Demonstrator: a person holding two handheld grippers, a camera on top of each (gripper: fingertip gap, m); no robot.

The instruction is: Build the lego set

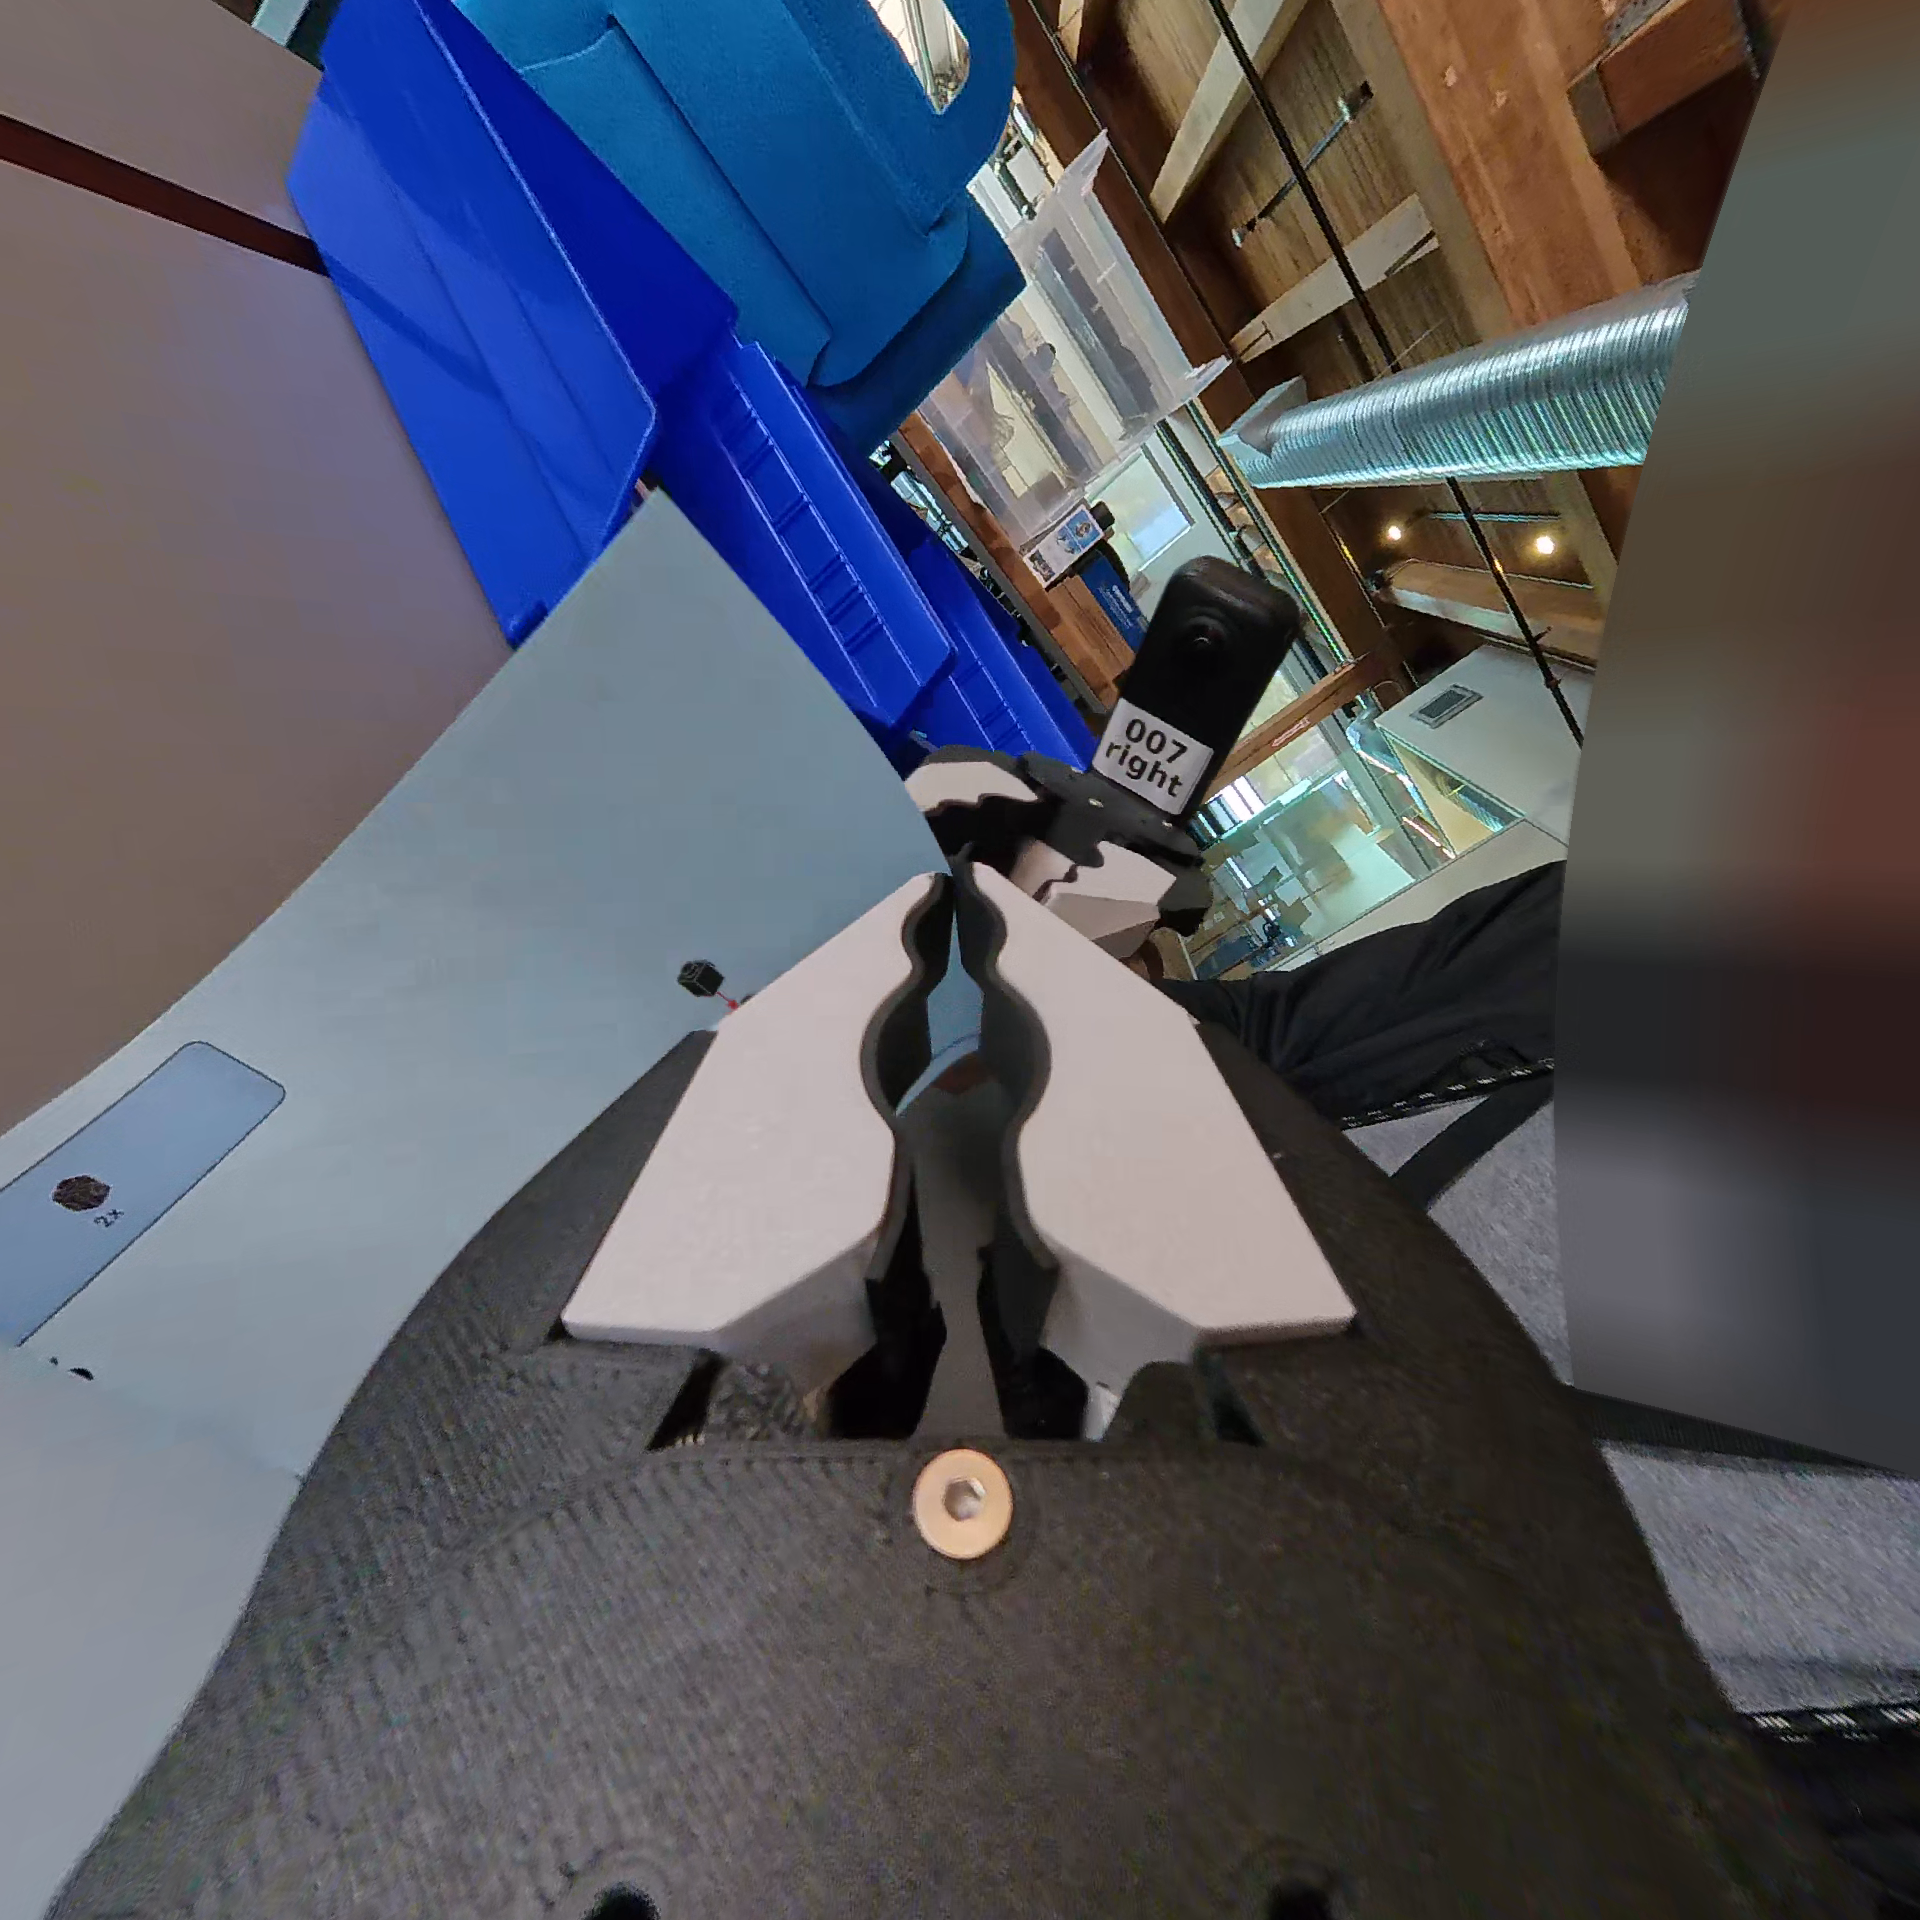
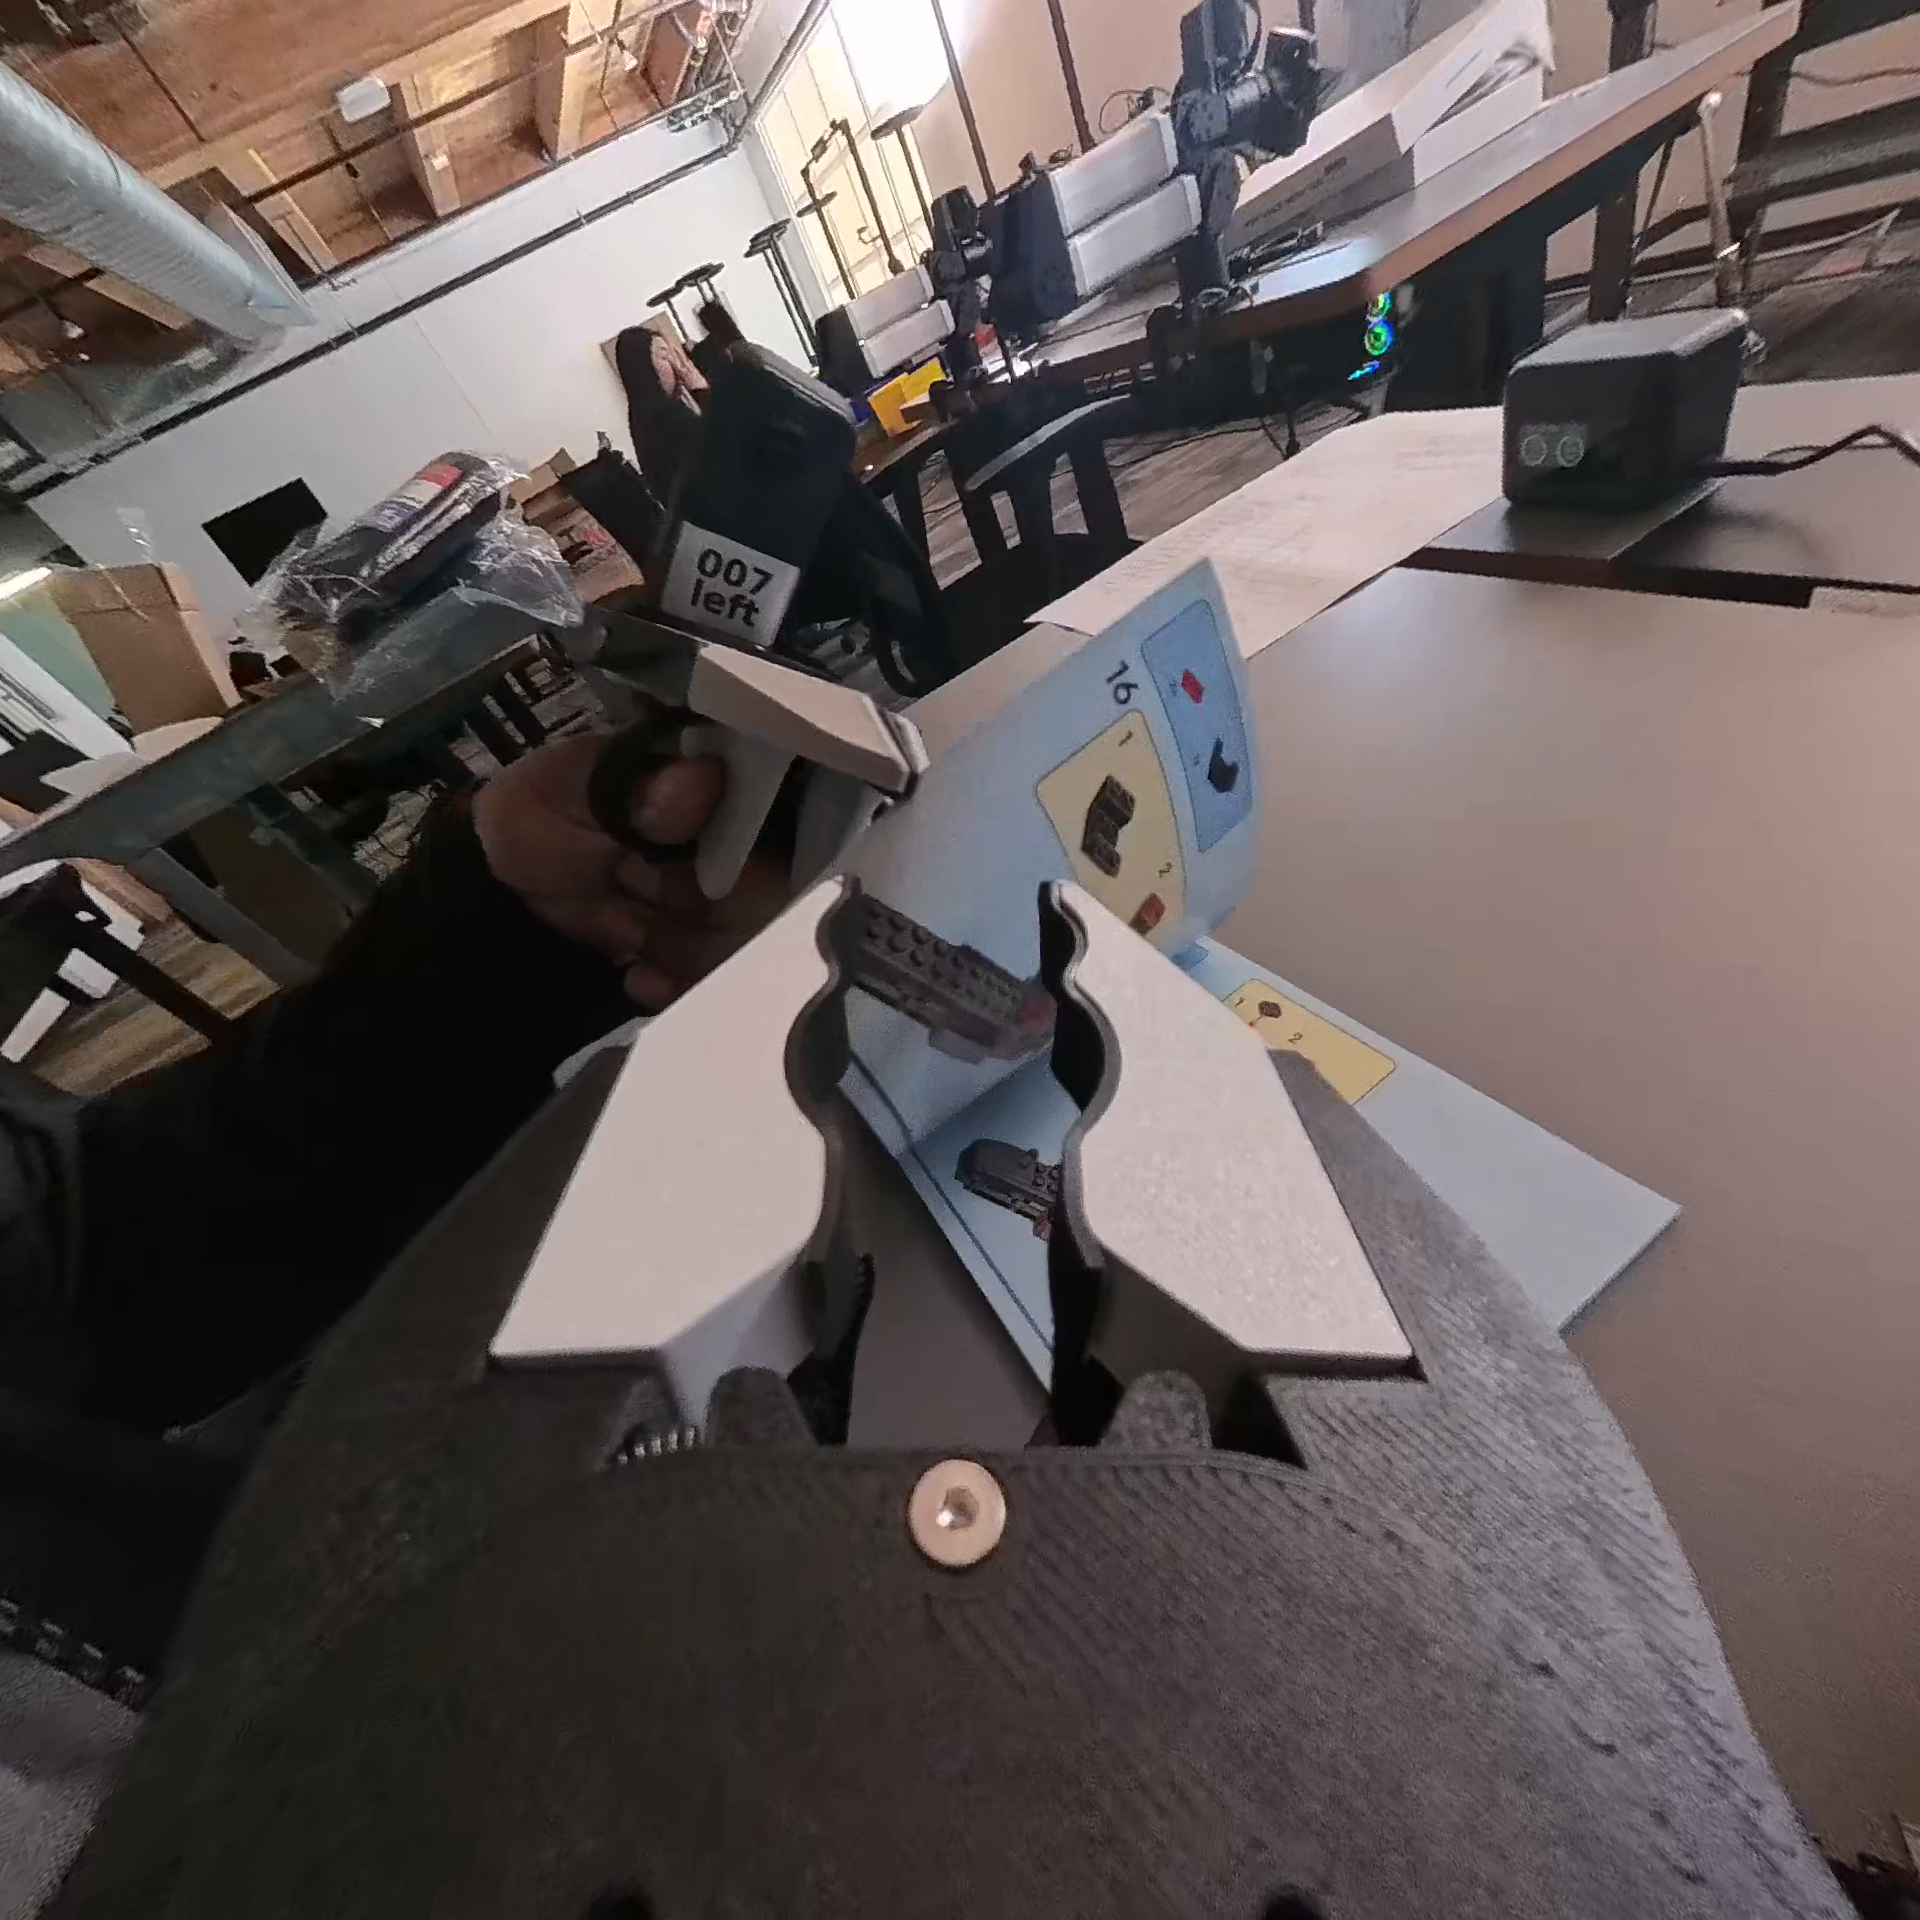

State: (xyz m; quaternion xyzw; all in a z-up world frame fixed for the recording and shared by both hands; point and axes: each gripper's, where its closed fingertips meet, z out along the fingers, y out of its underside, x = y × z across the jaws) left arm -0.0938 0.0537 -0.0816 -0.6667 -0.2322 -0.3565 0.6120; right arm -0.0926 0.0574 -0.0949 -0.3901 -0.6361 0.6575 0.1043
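My right gripper is shut on a dark grey lego assembly with studs and a red end, held above the open instruction booklet. My left gripper is shut on the edge of a light blue booklet page and holds that page lifted and curved. In the right wrist view the left gripper pinches the raised page just left of and behind the lego assembly. In the left wrist view the right gripper sits just beyond my left fingertips.
The booklet lies on a brown table. Blue plastic bins stand behind the booklet. A black box-shaped device with a cable and a white paper sheet lie farther back. A person's hand holds the left gripper. Both grippers' tips are close together, under 4 cm apart.
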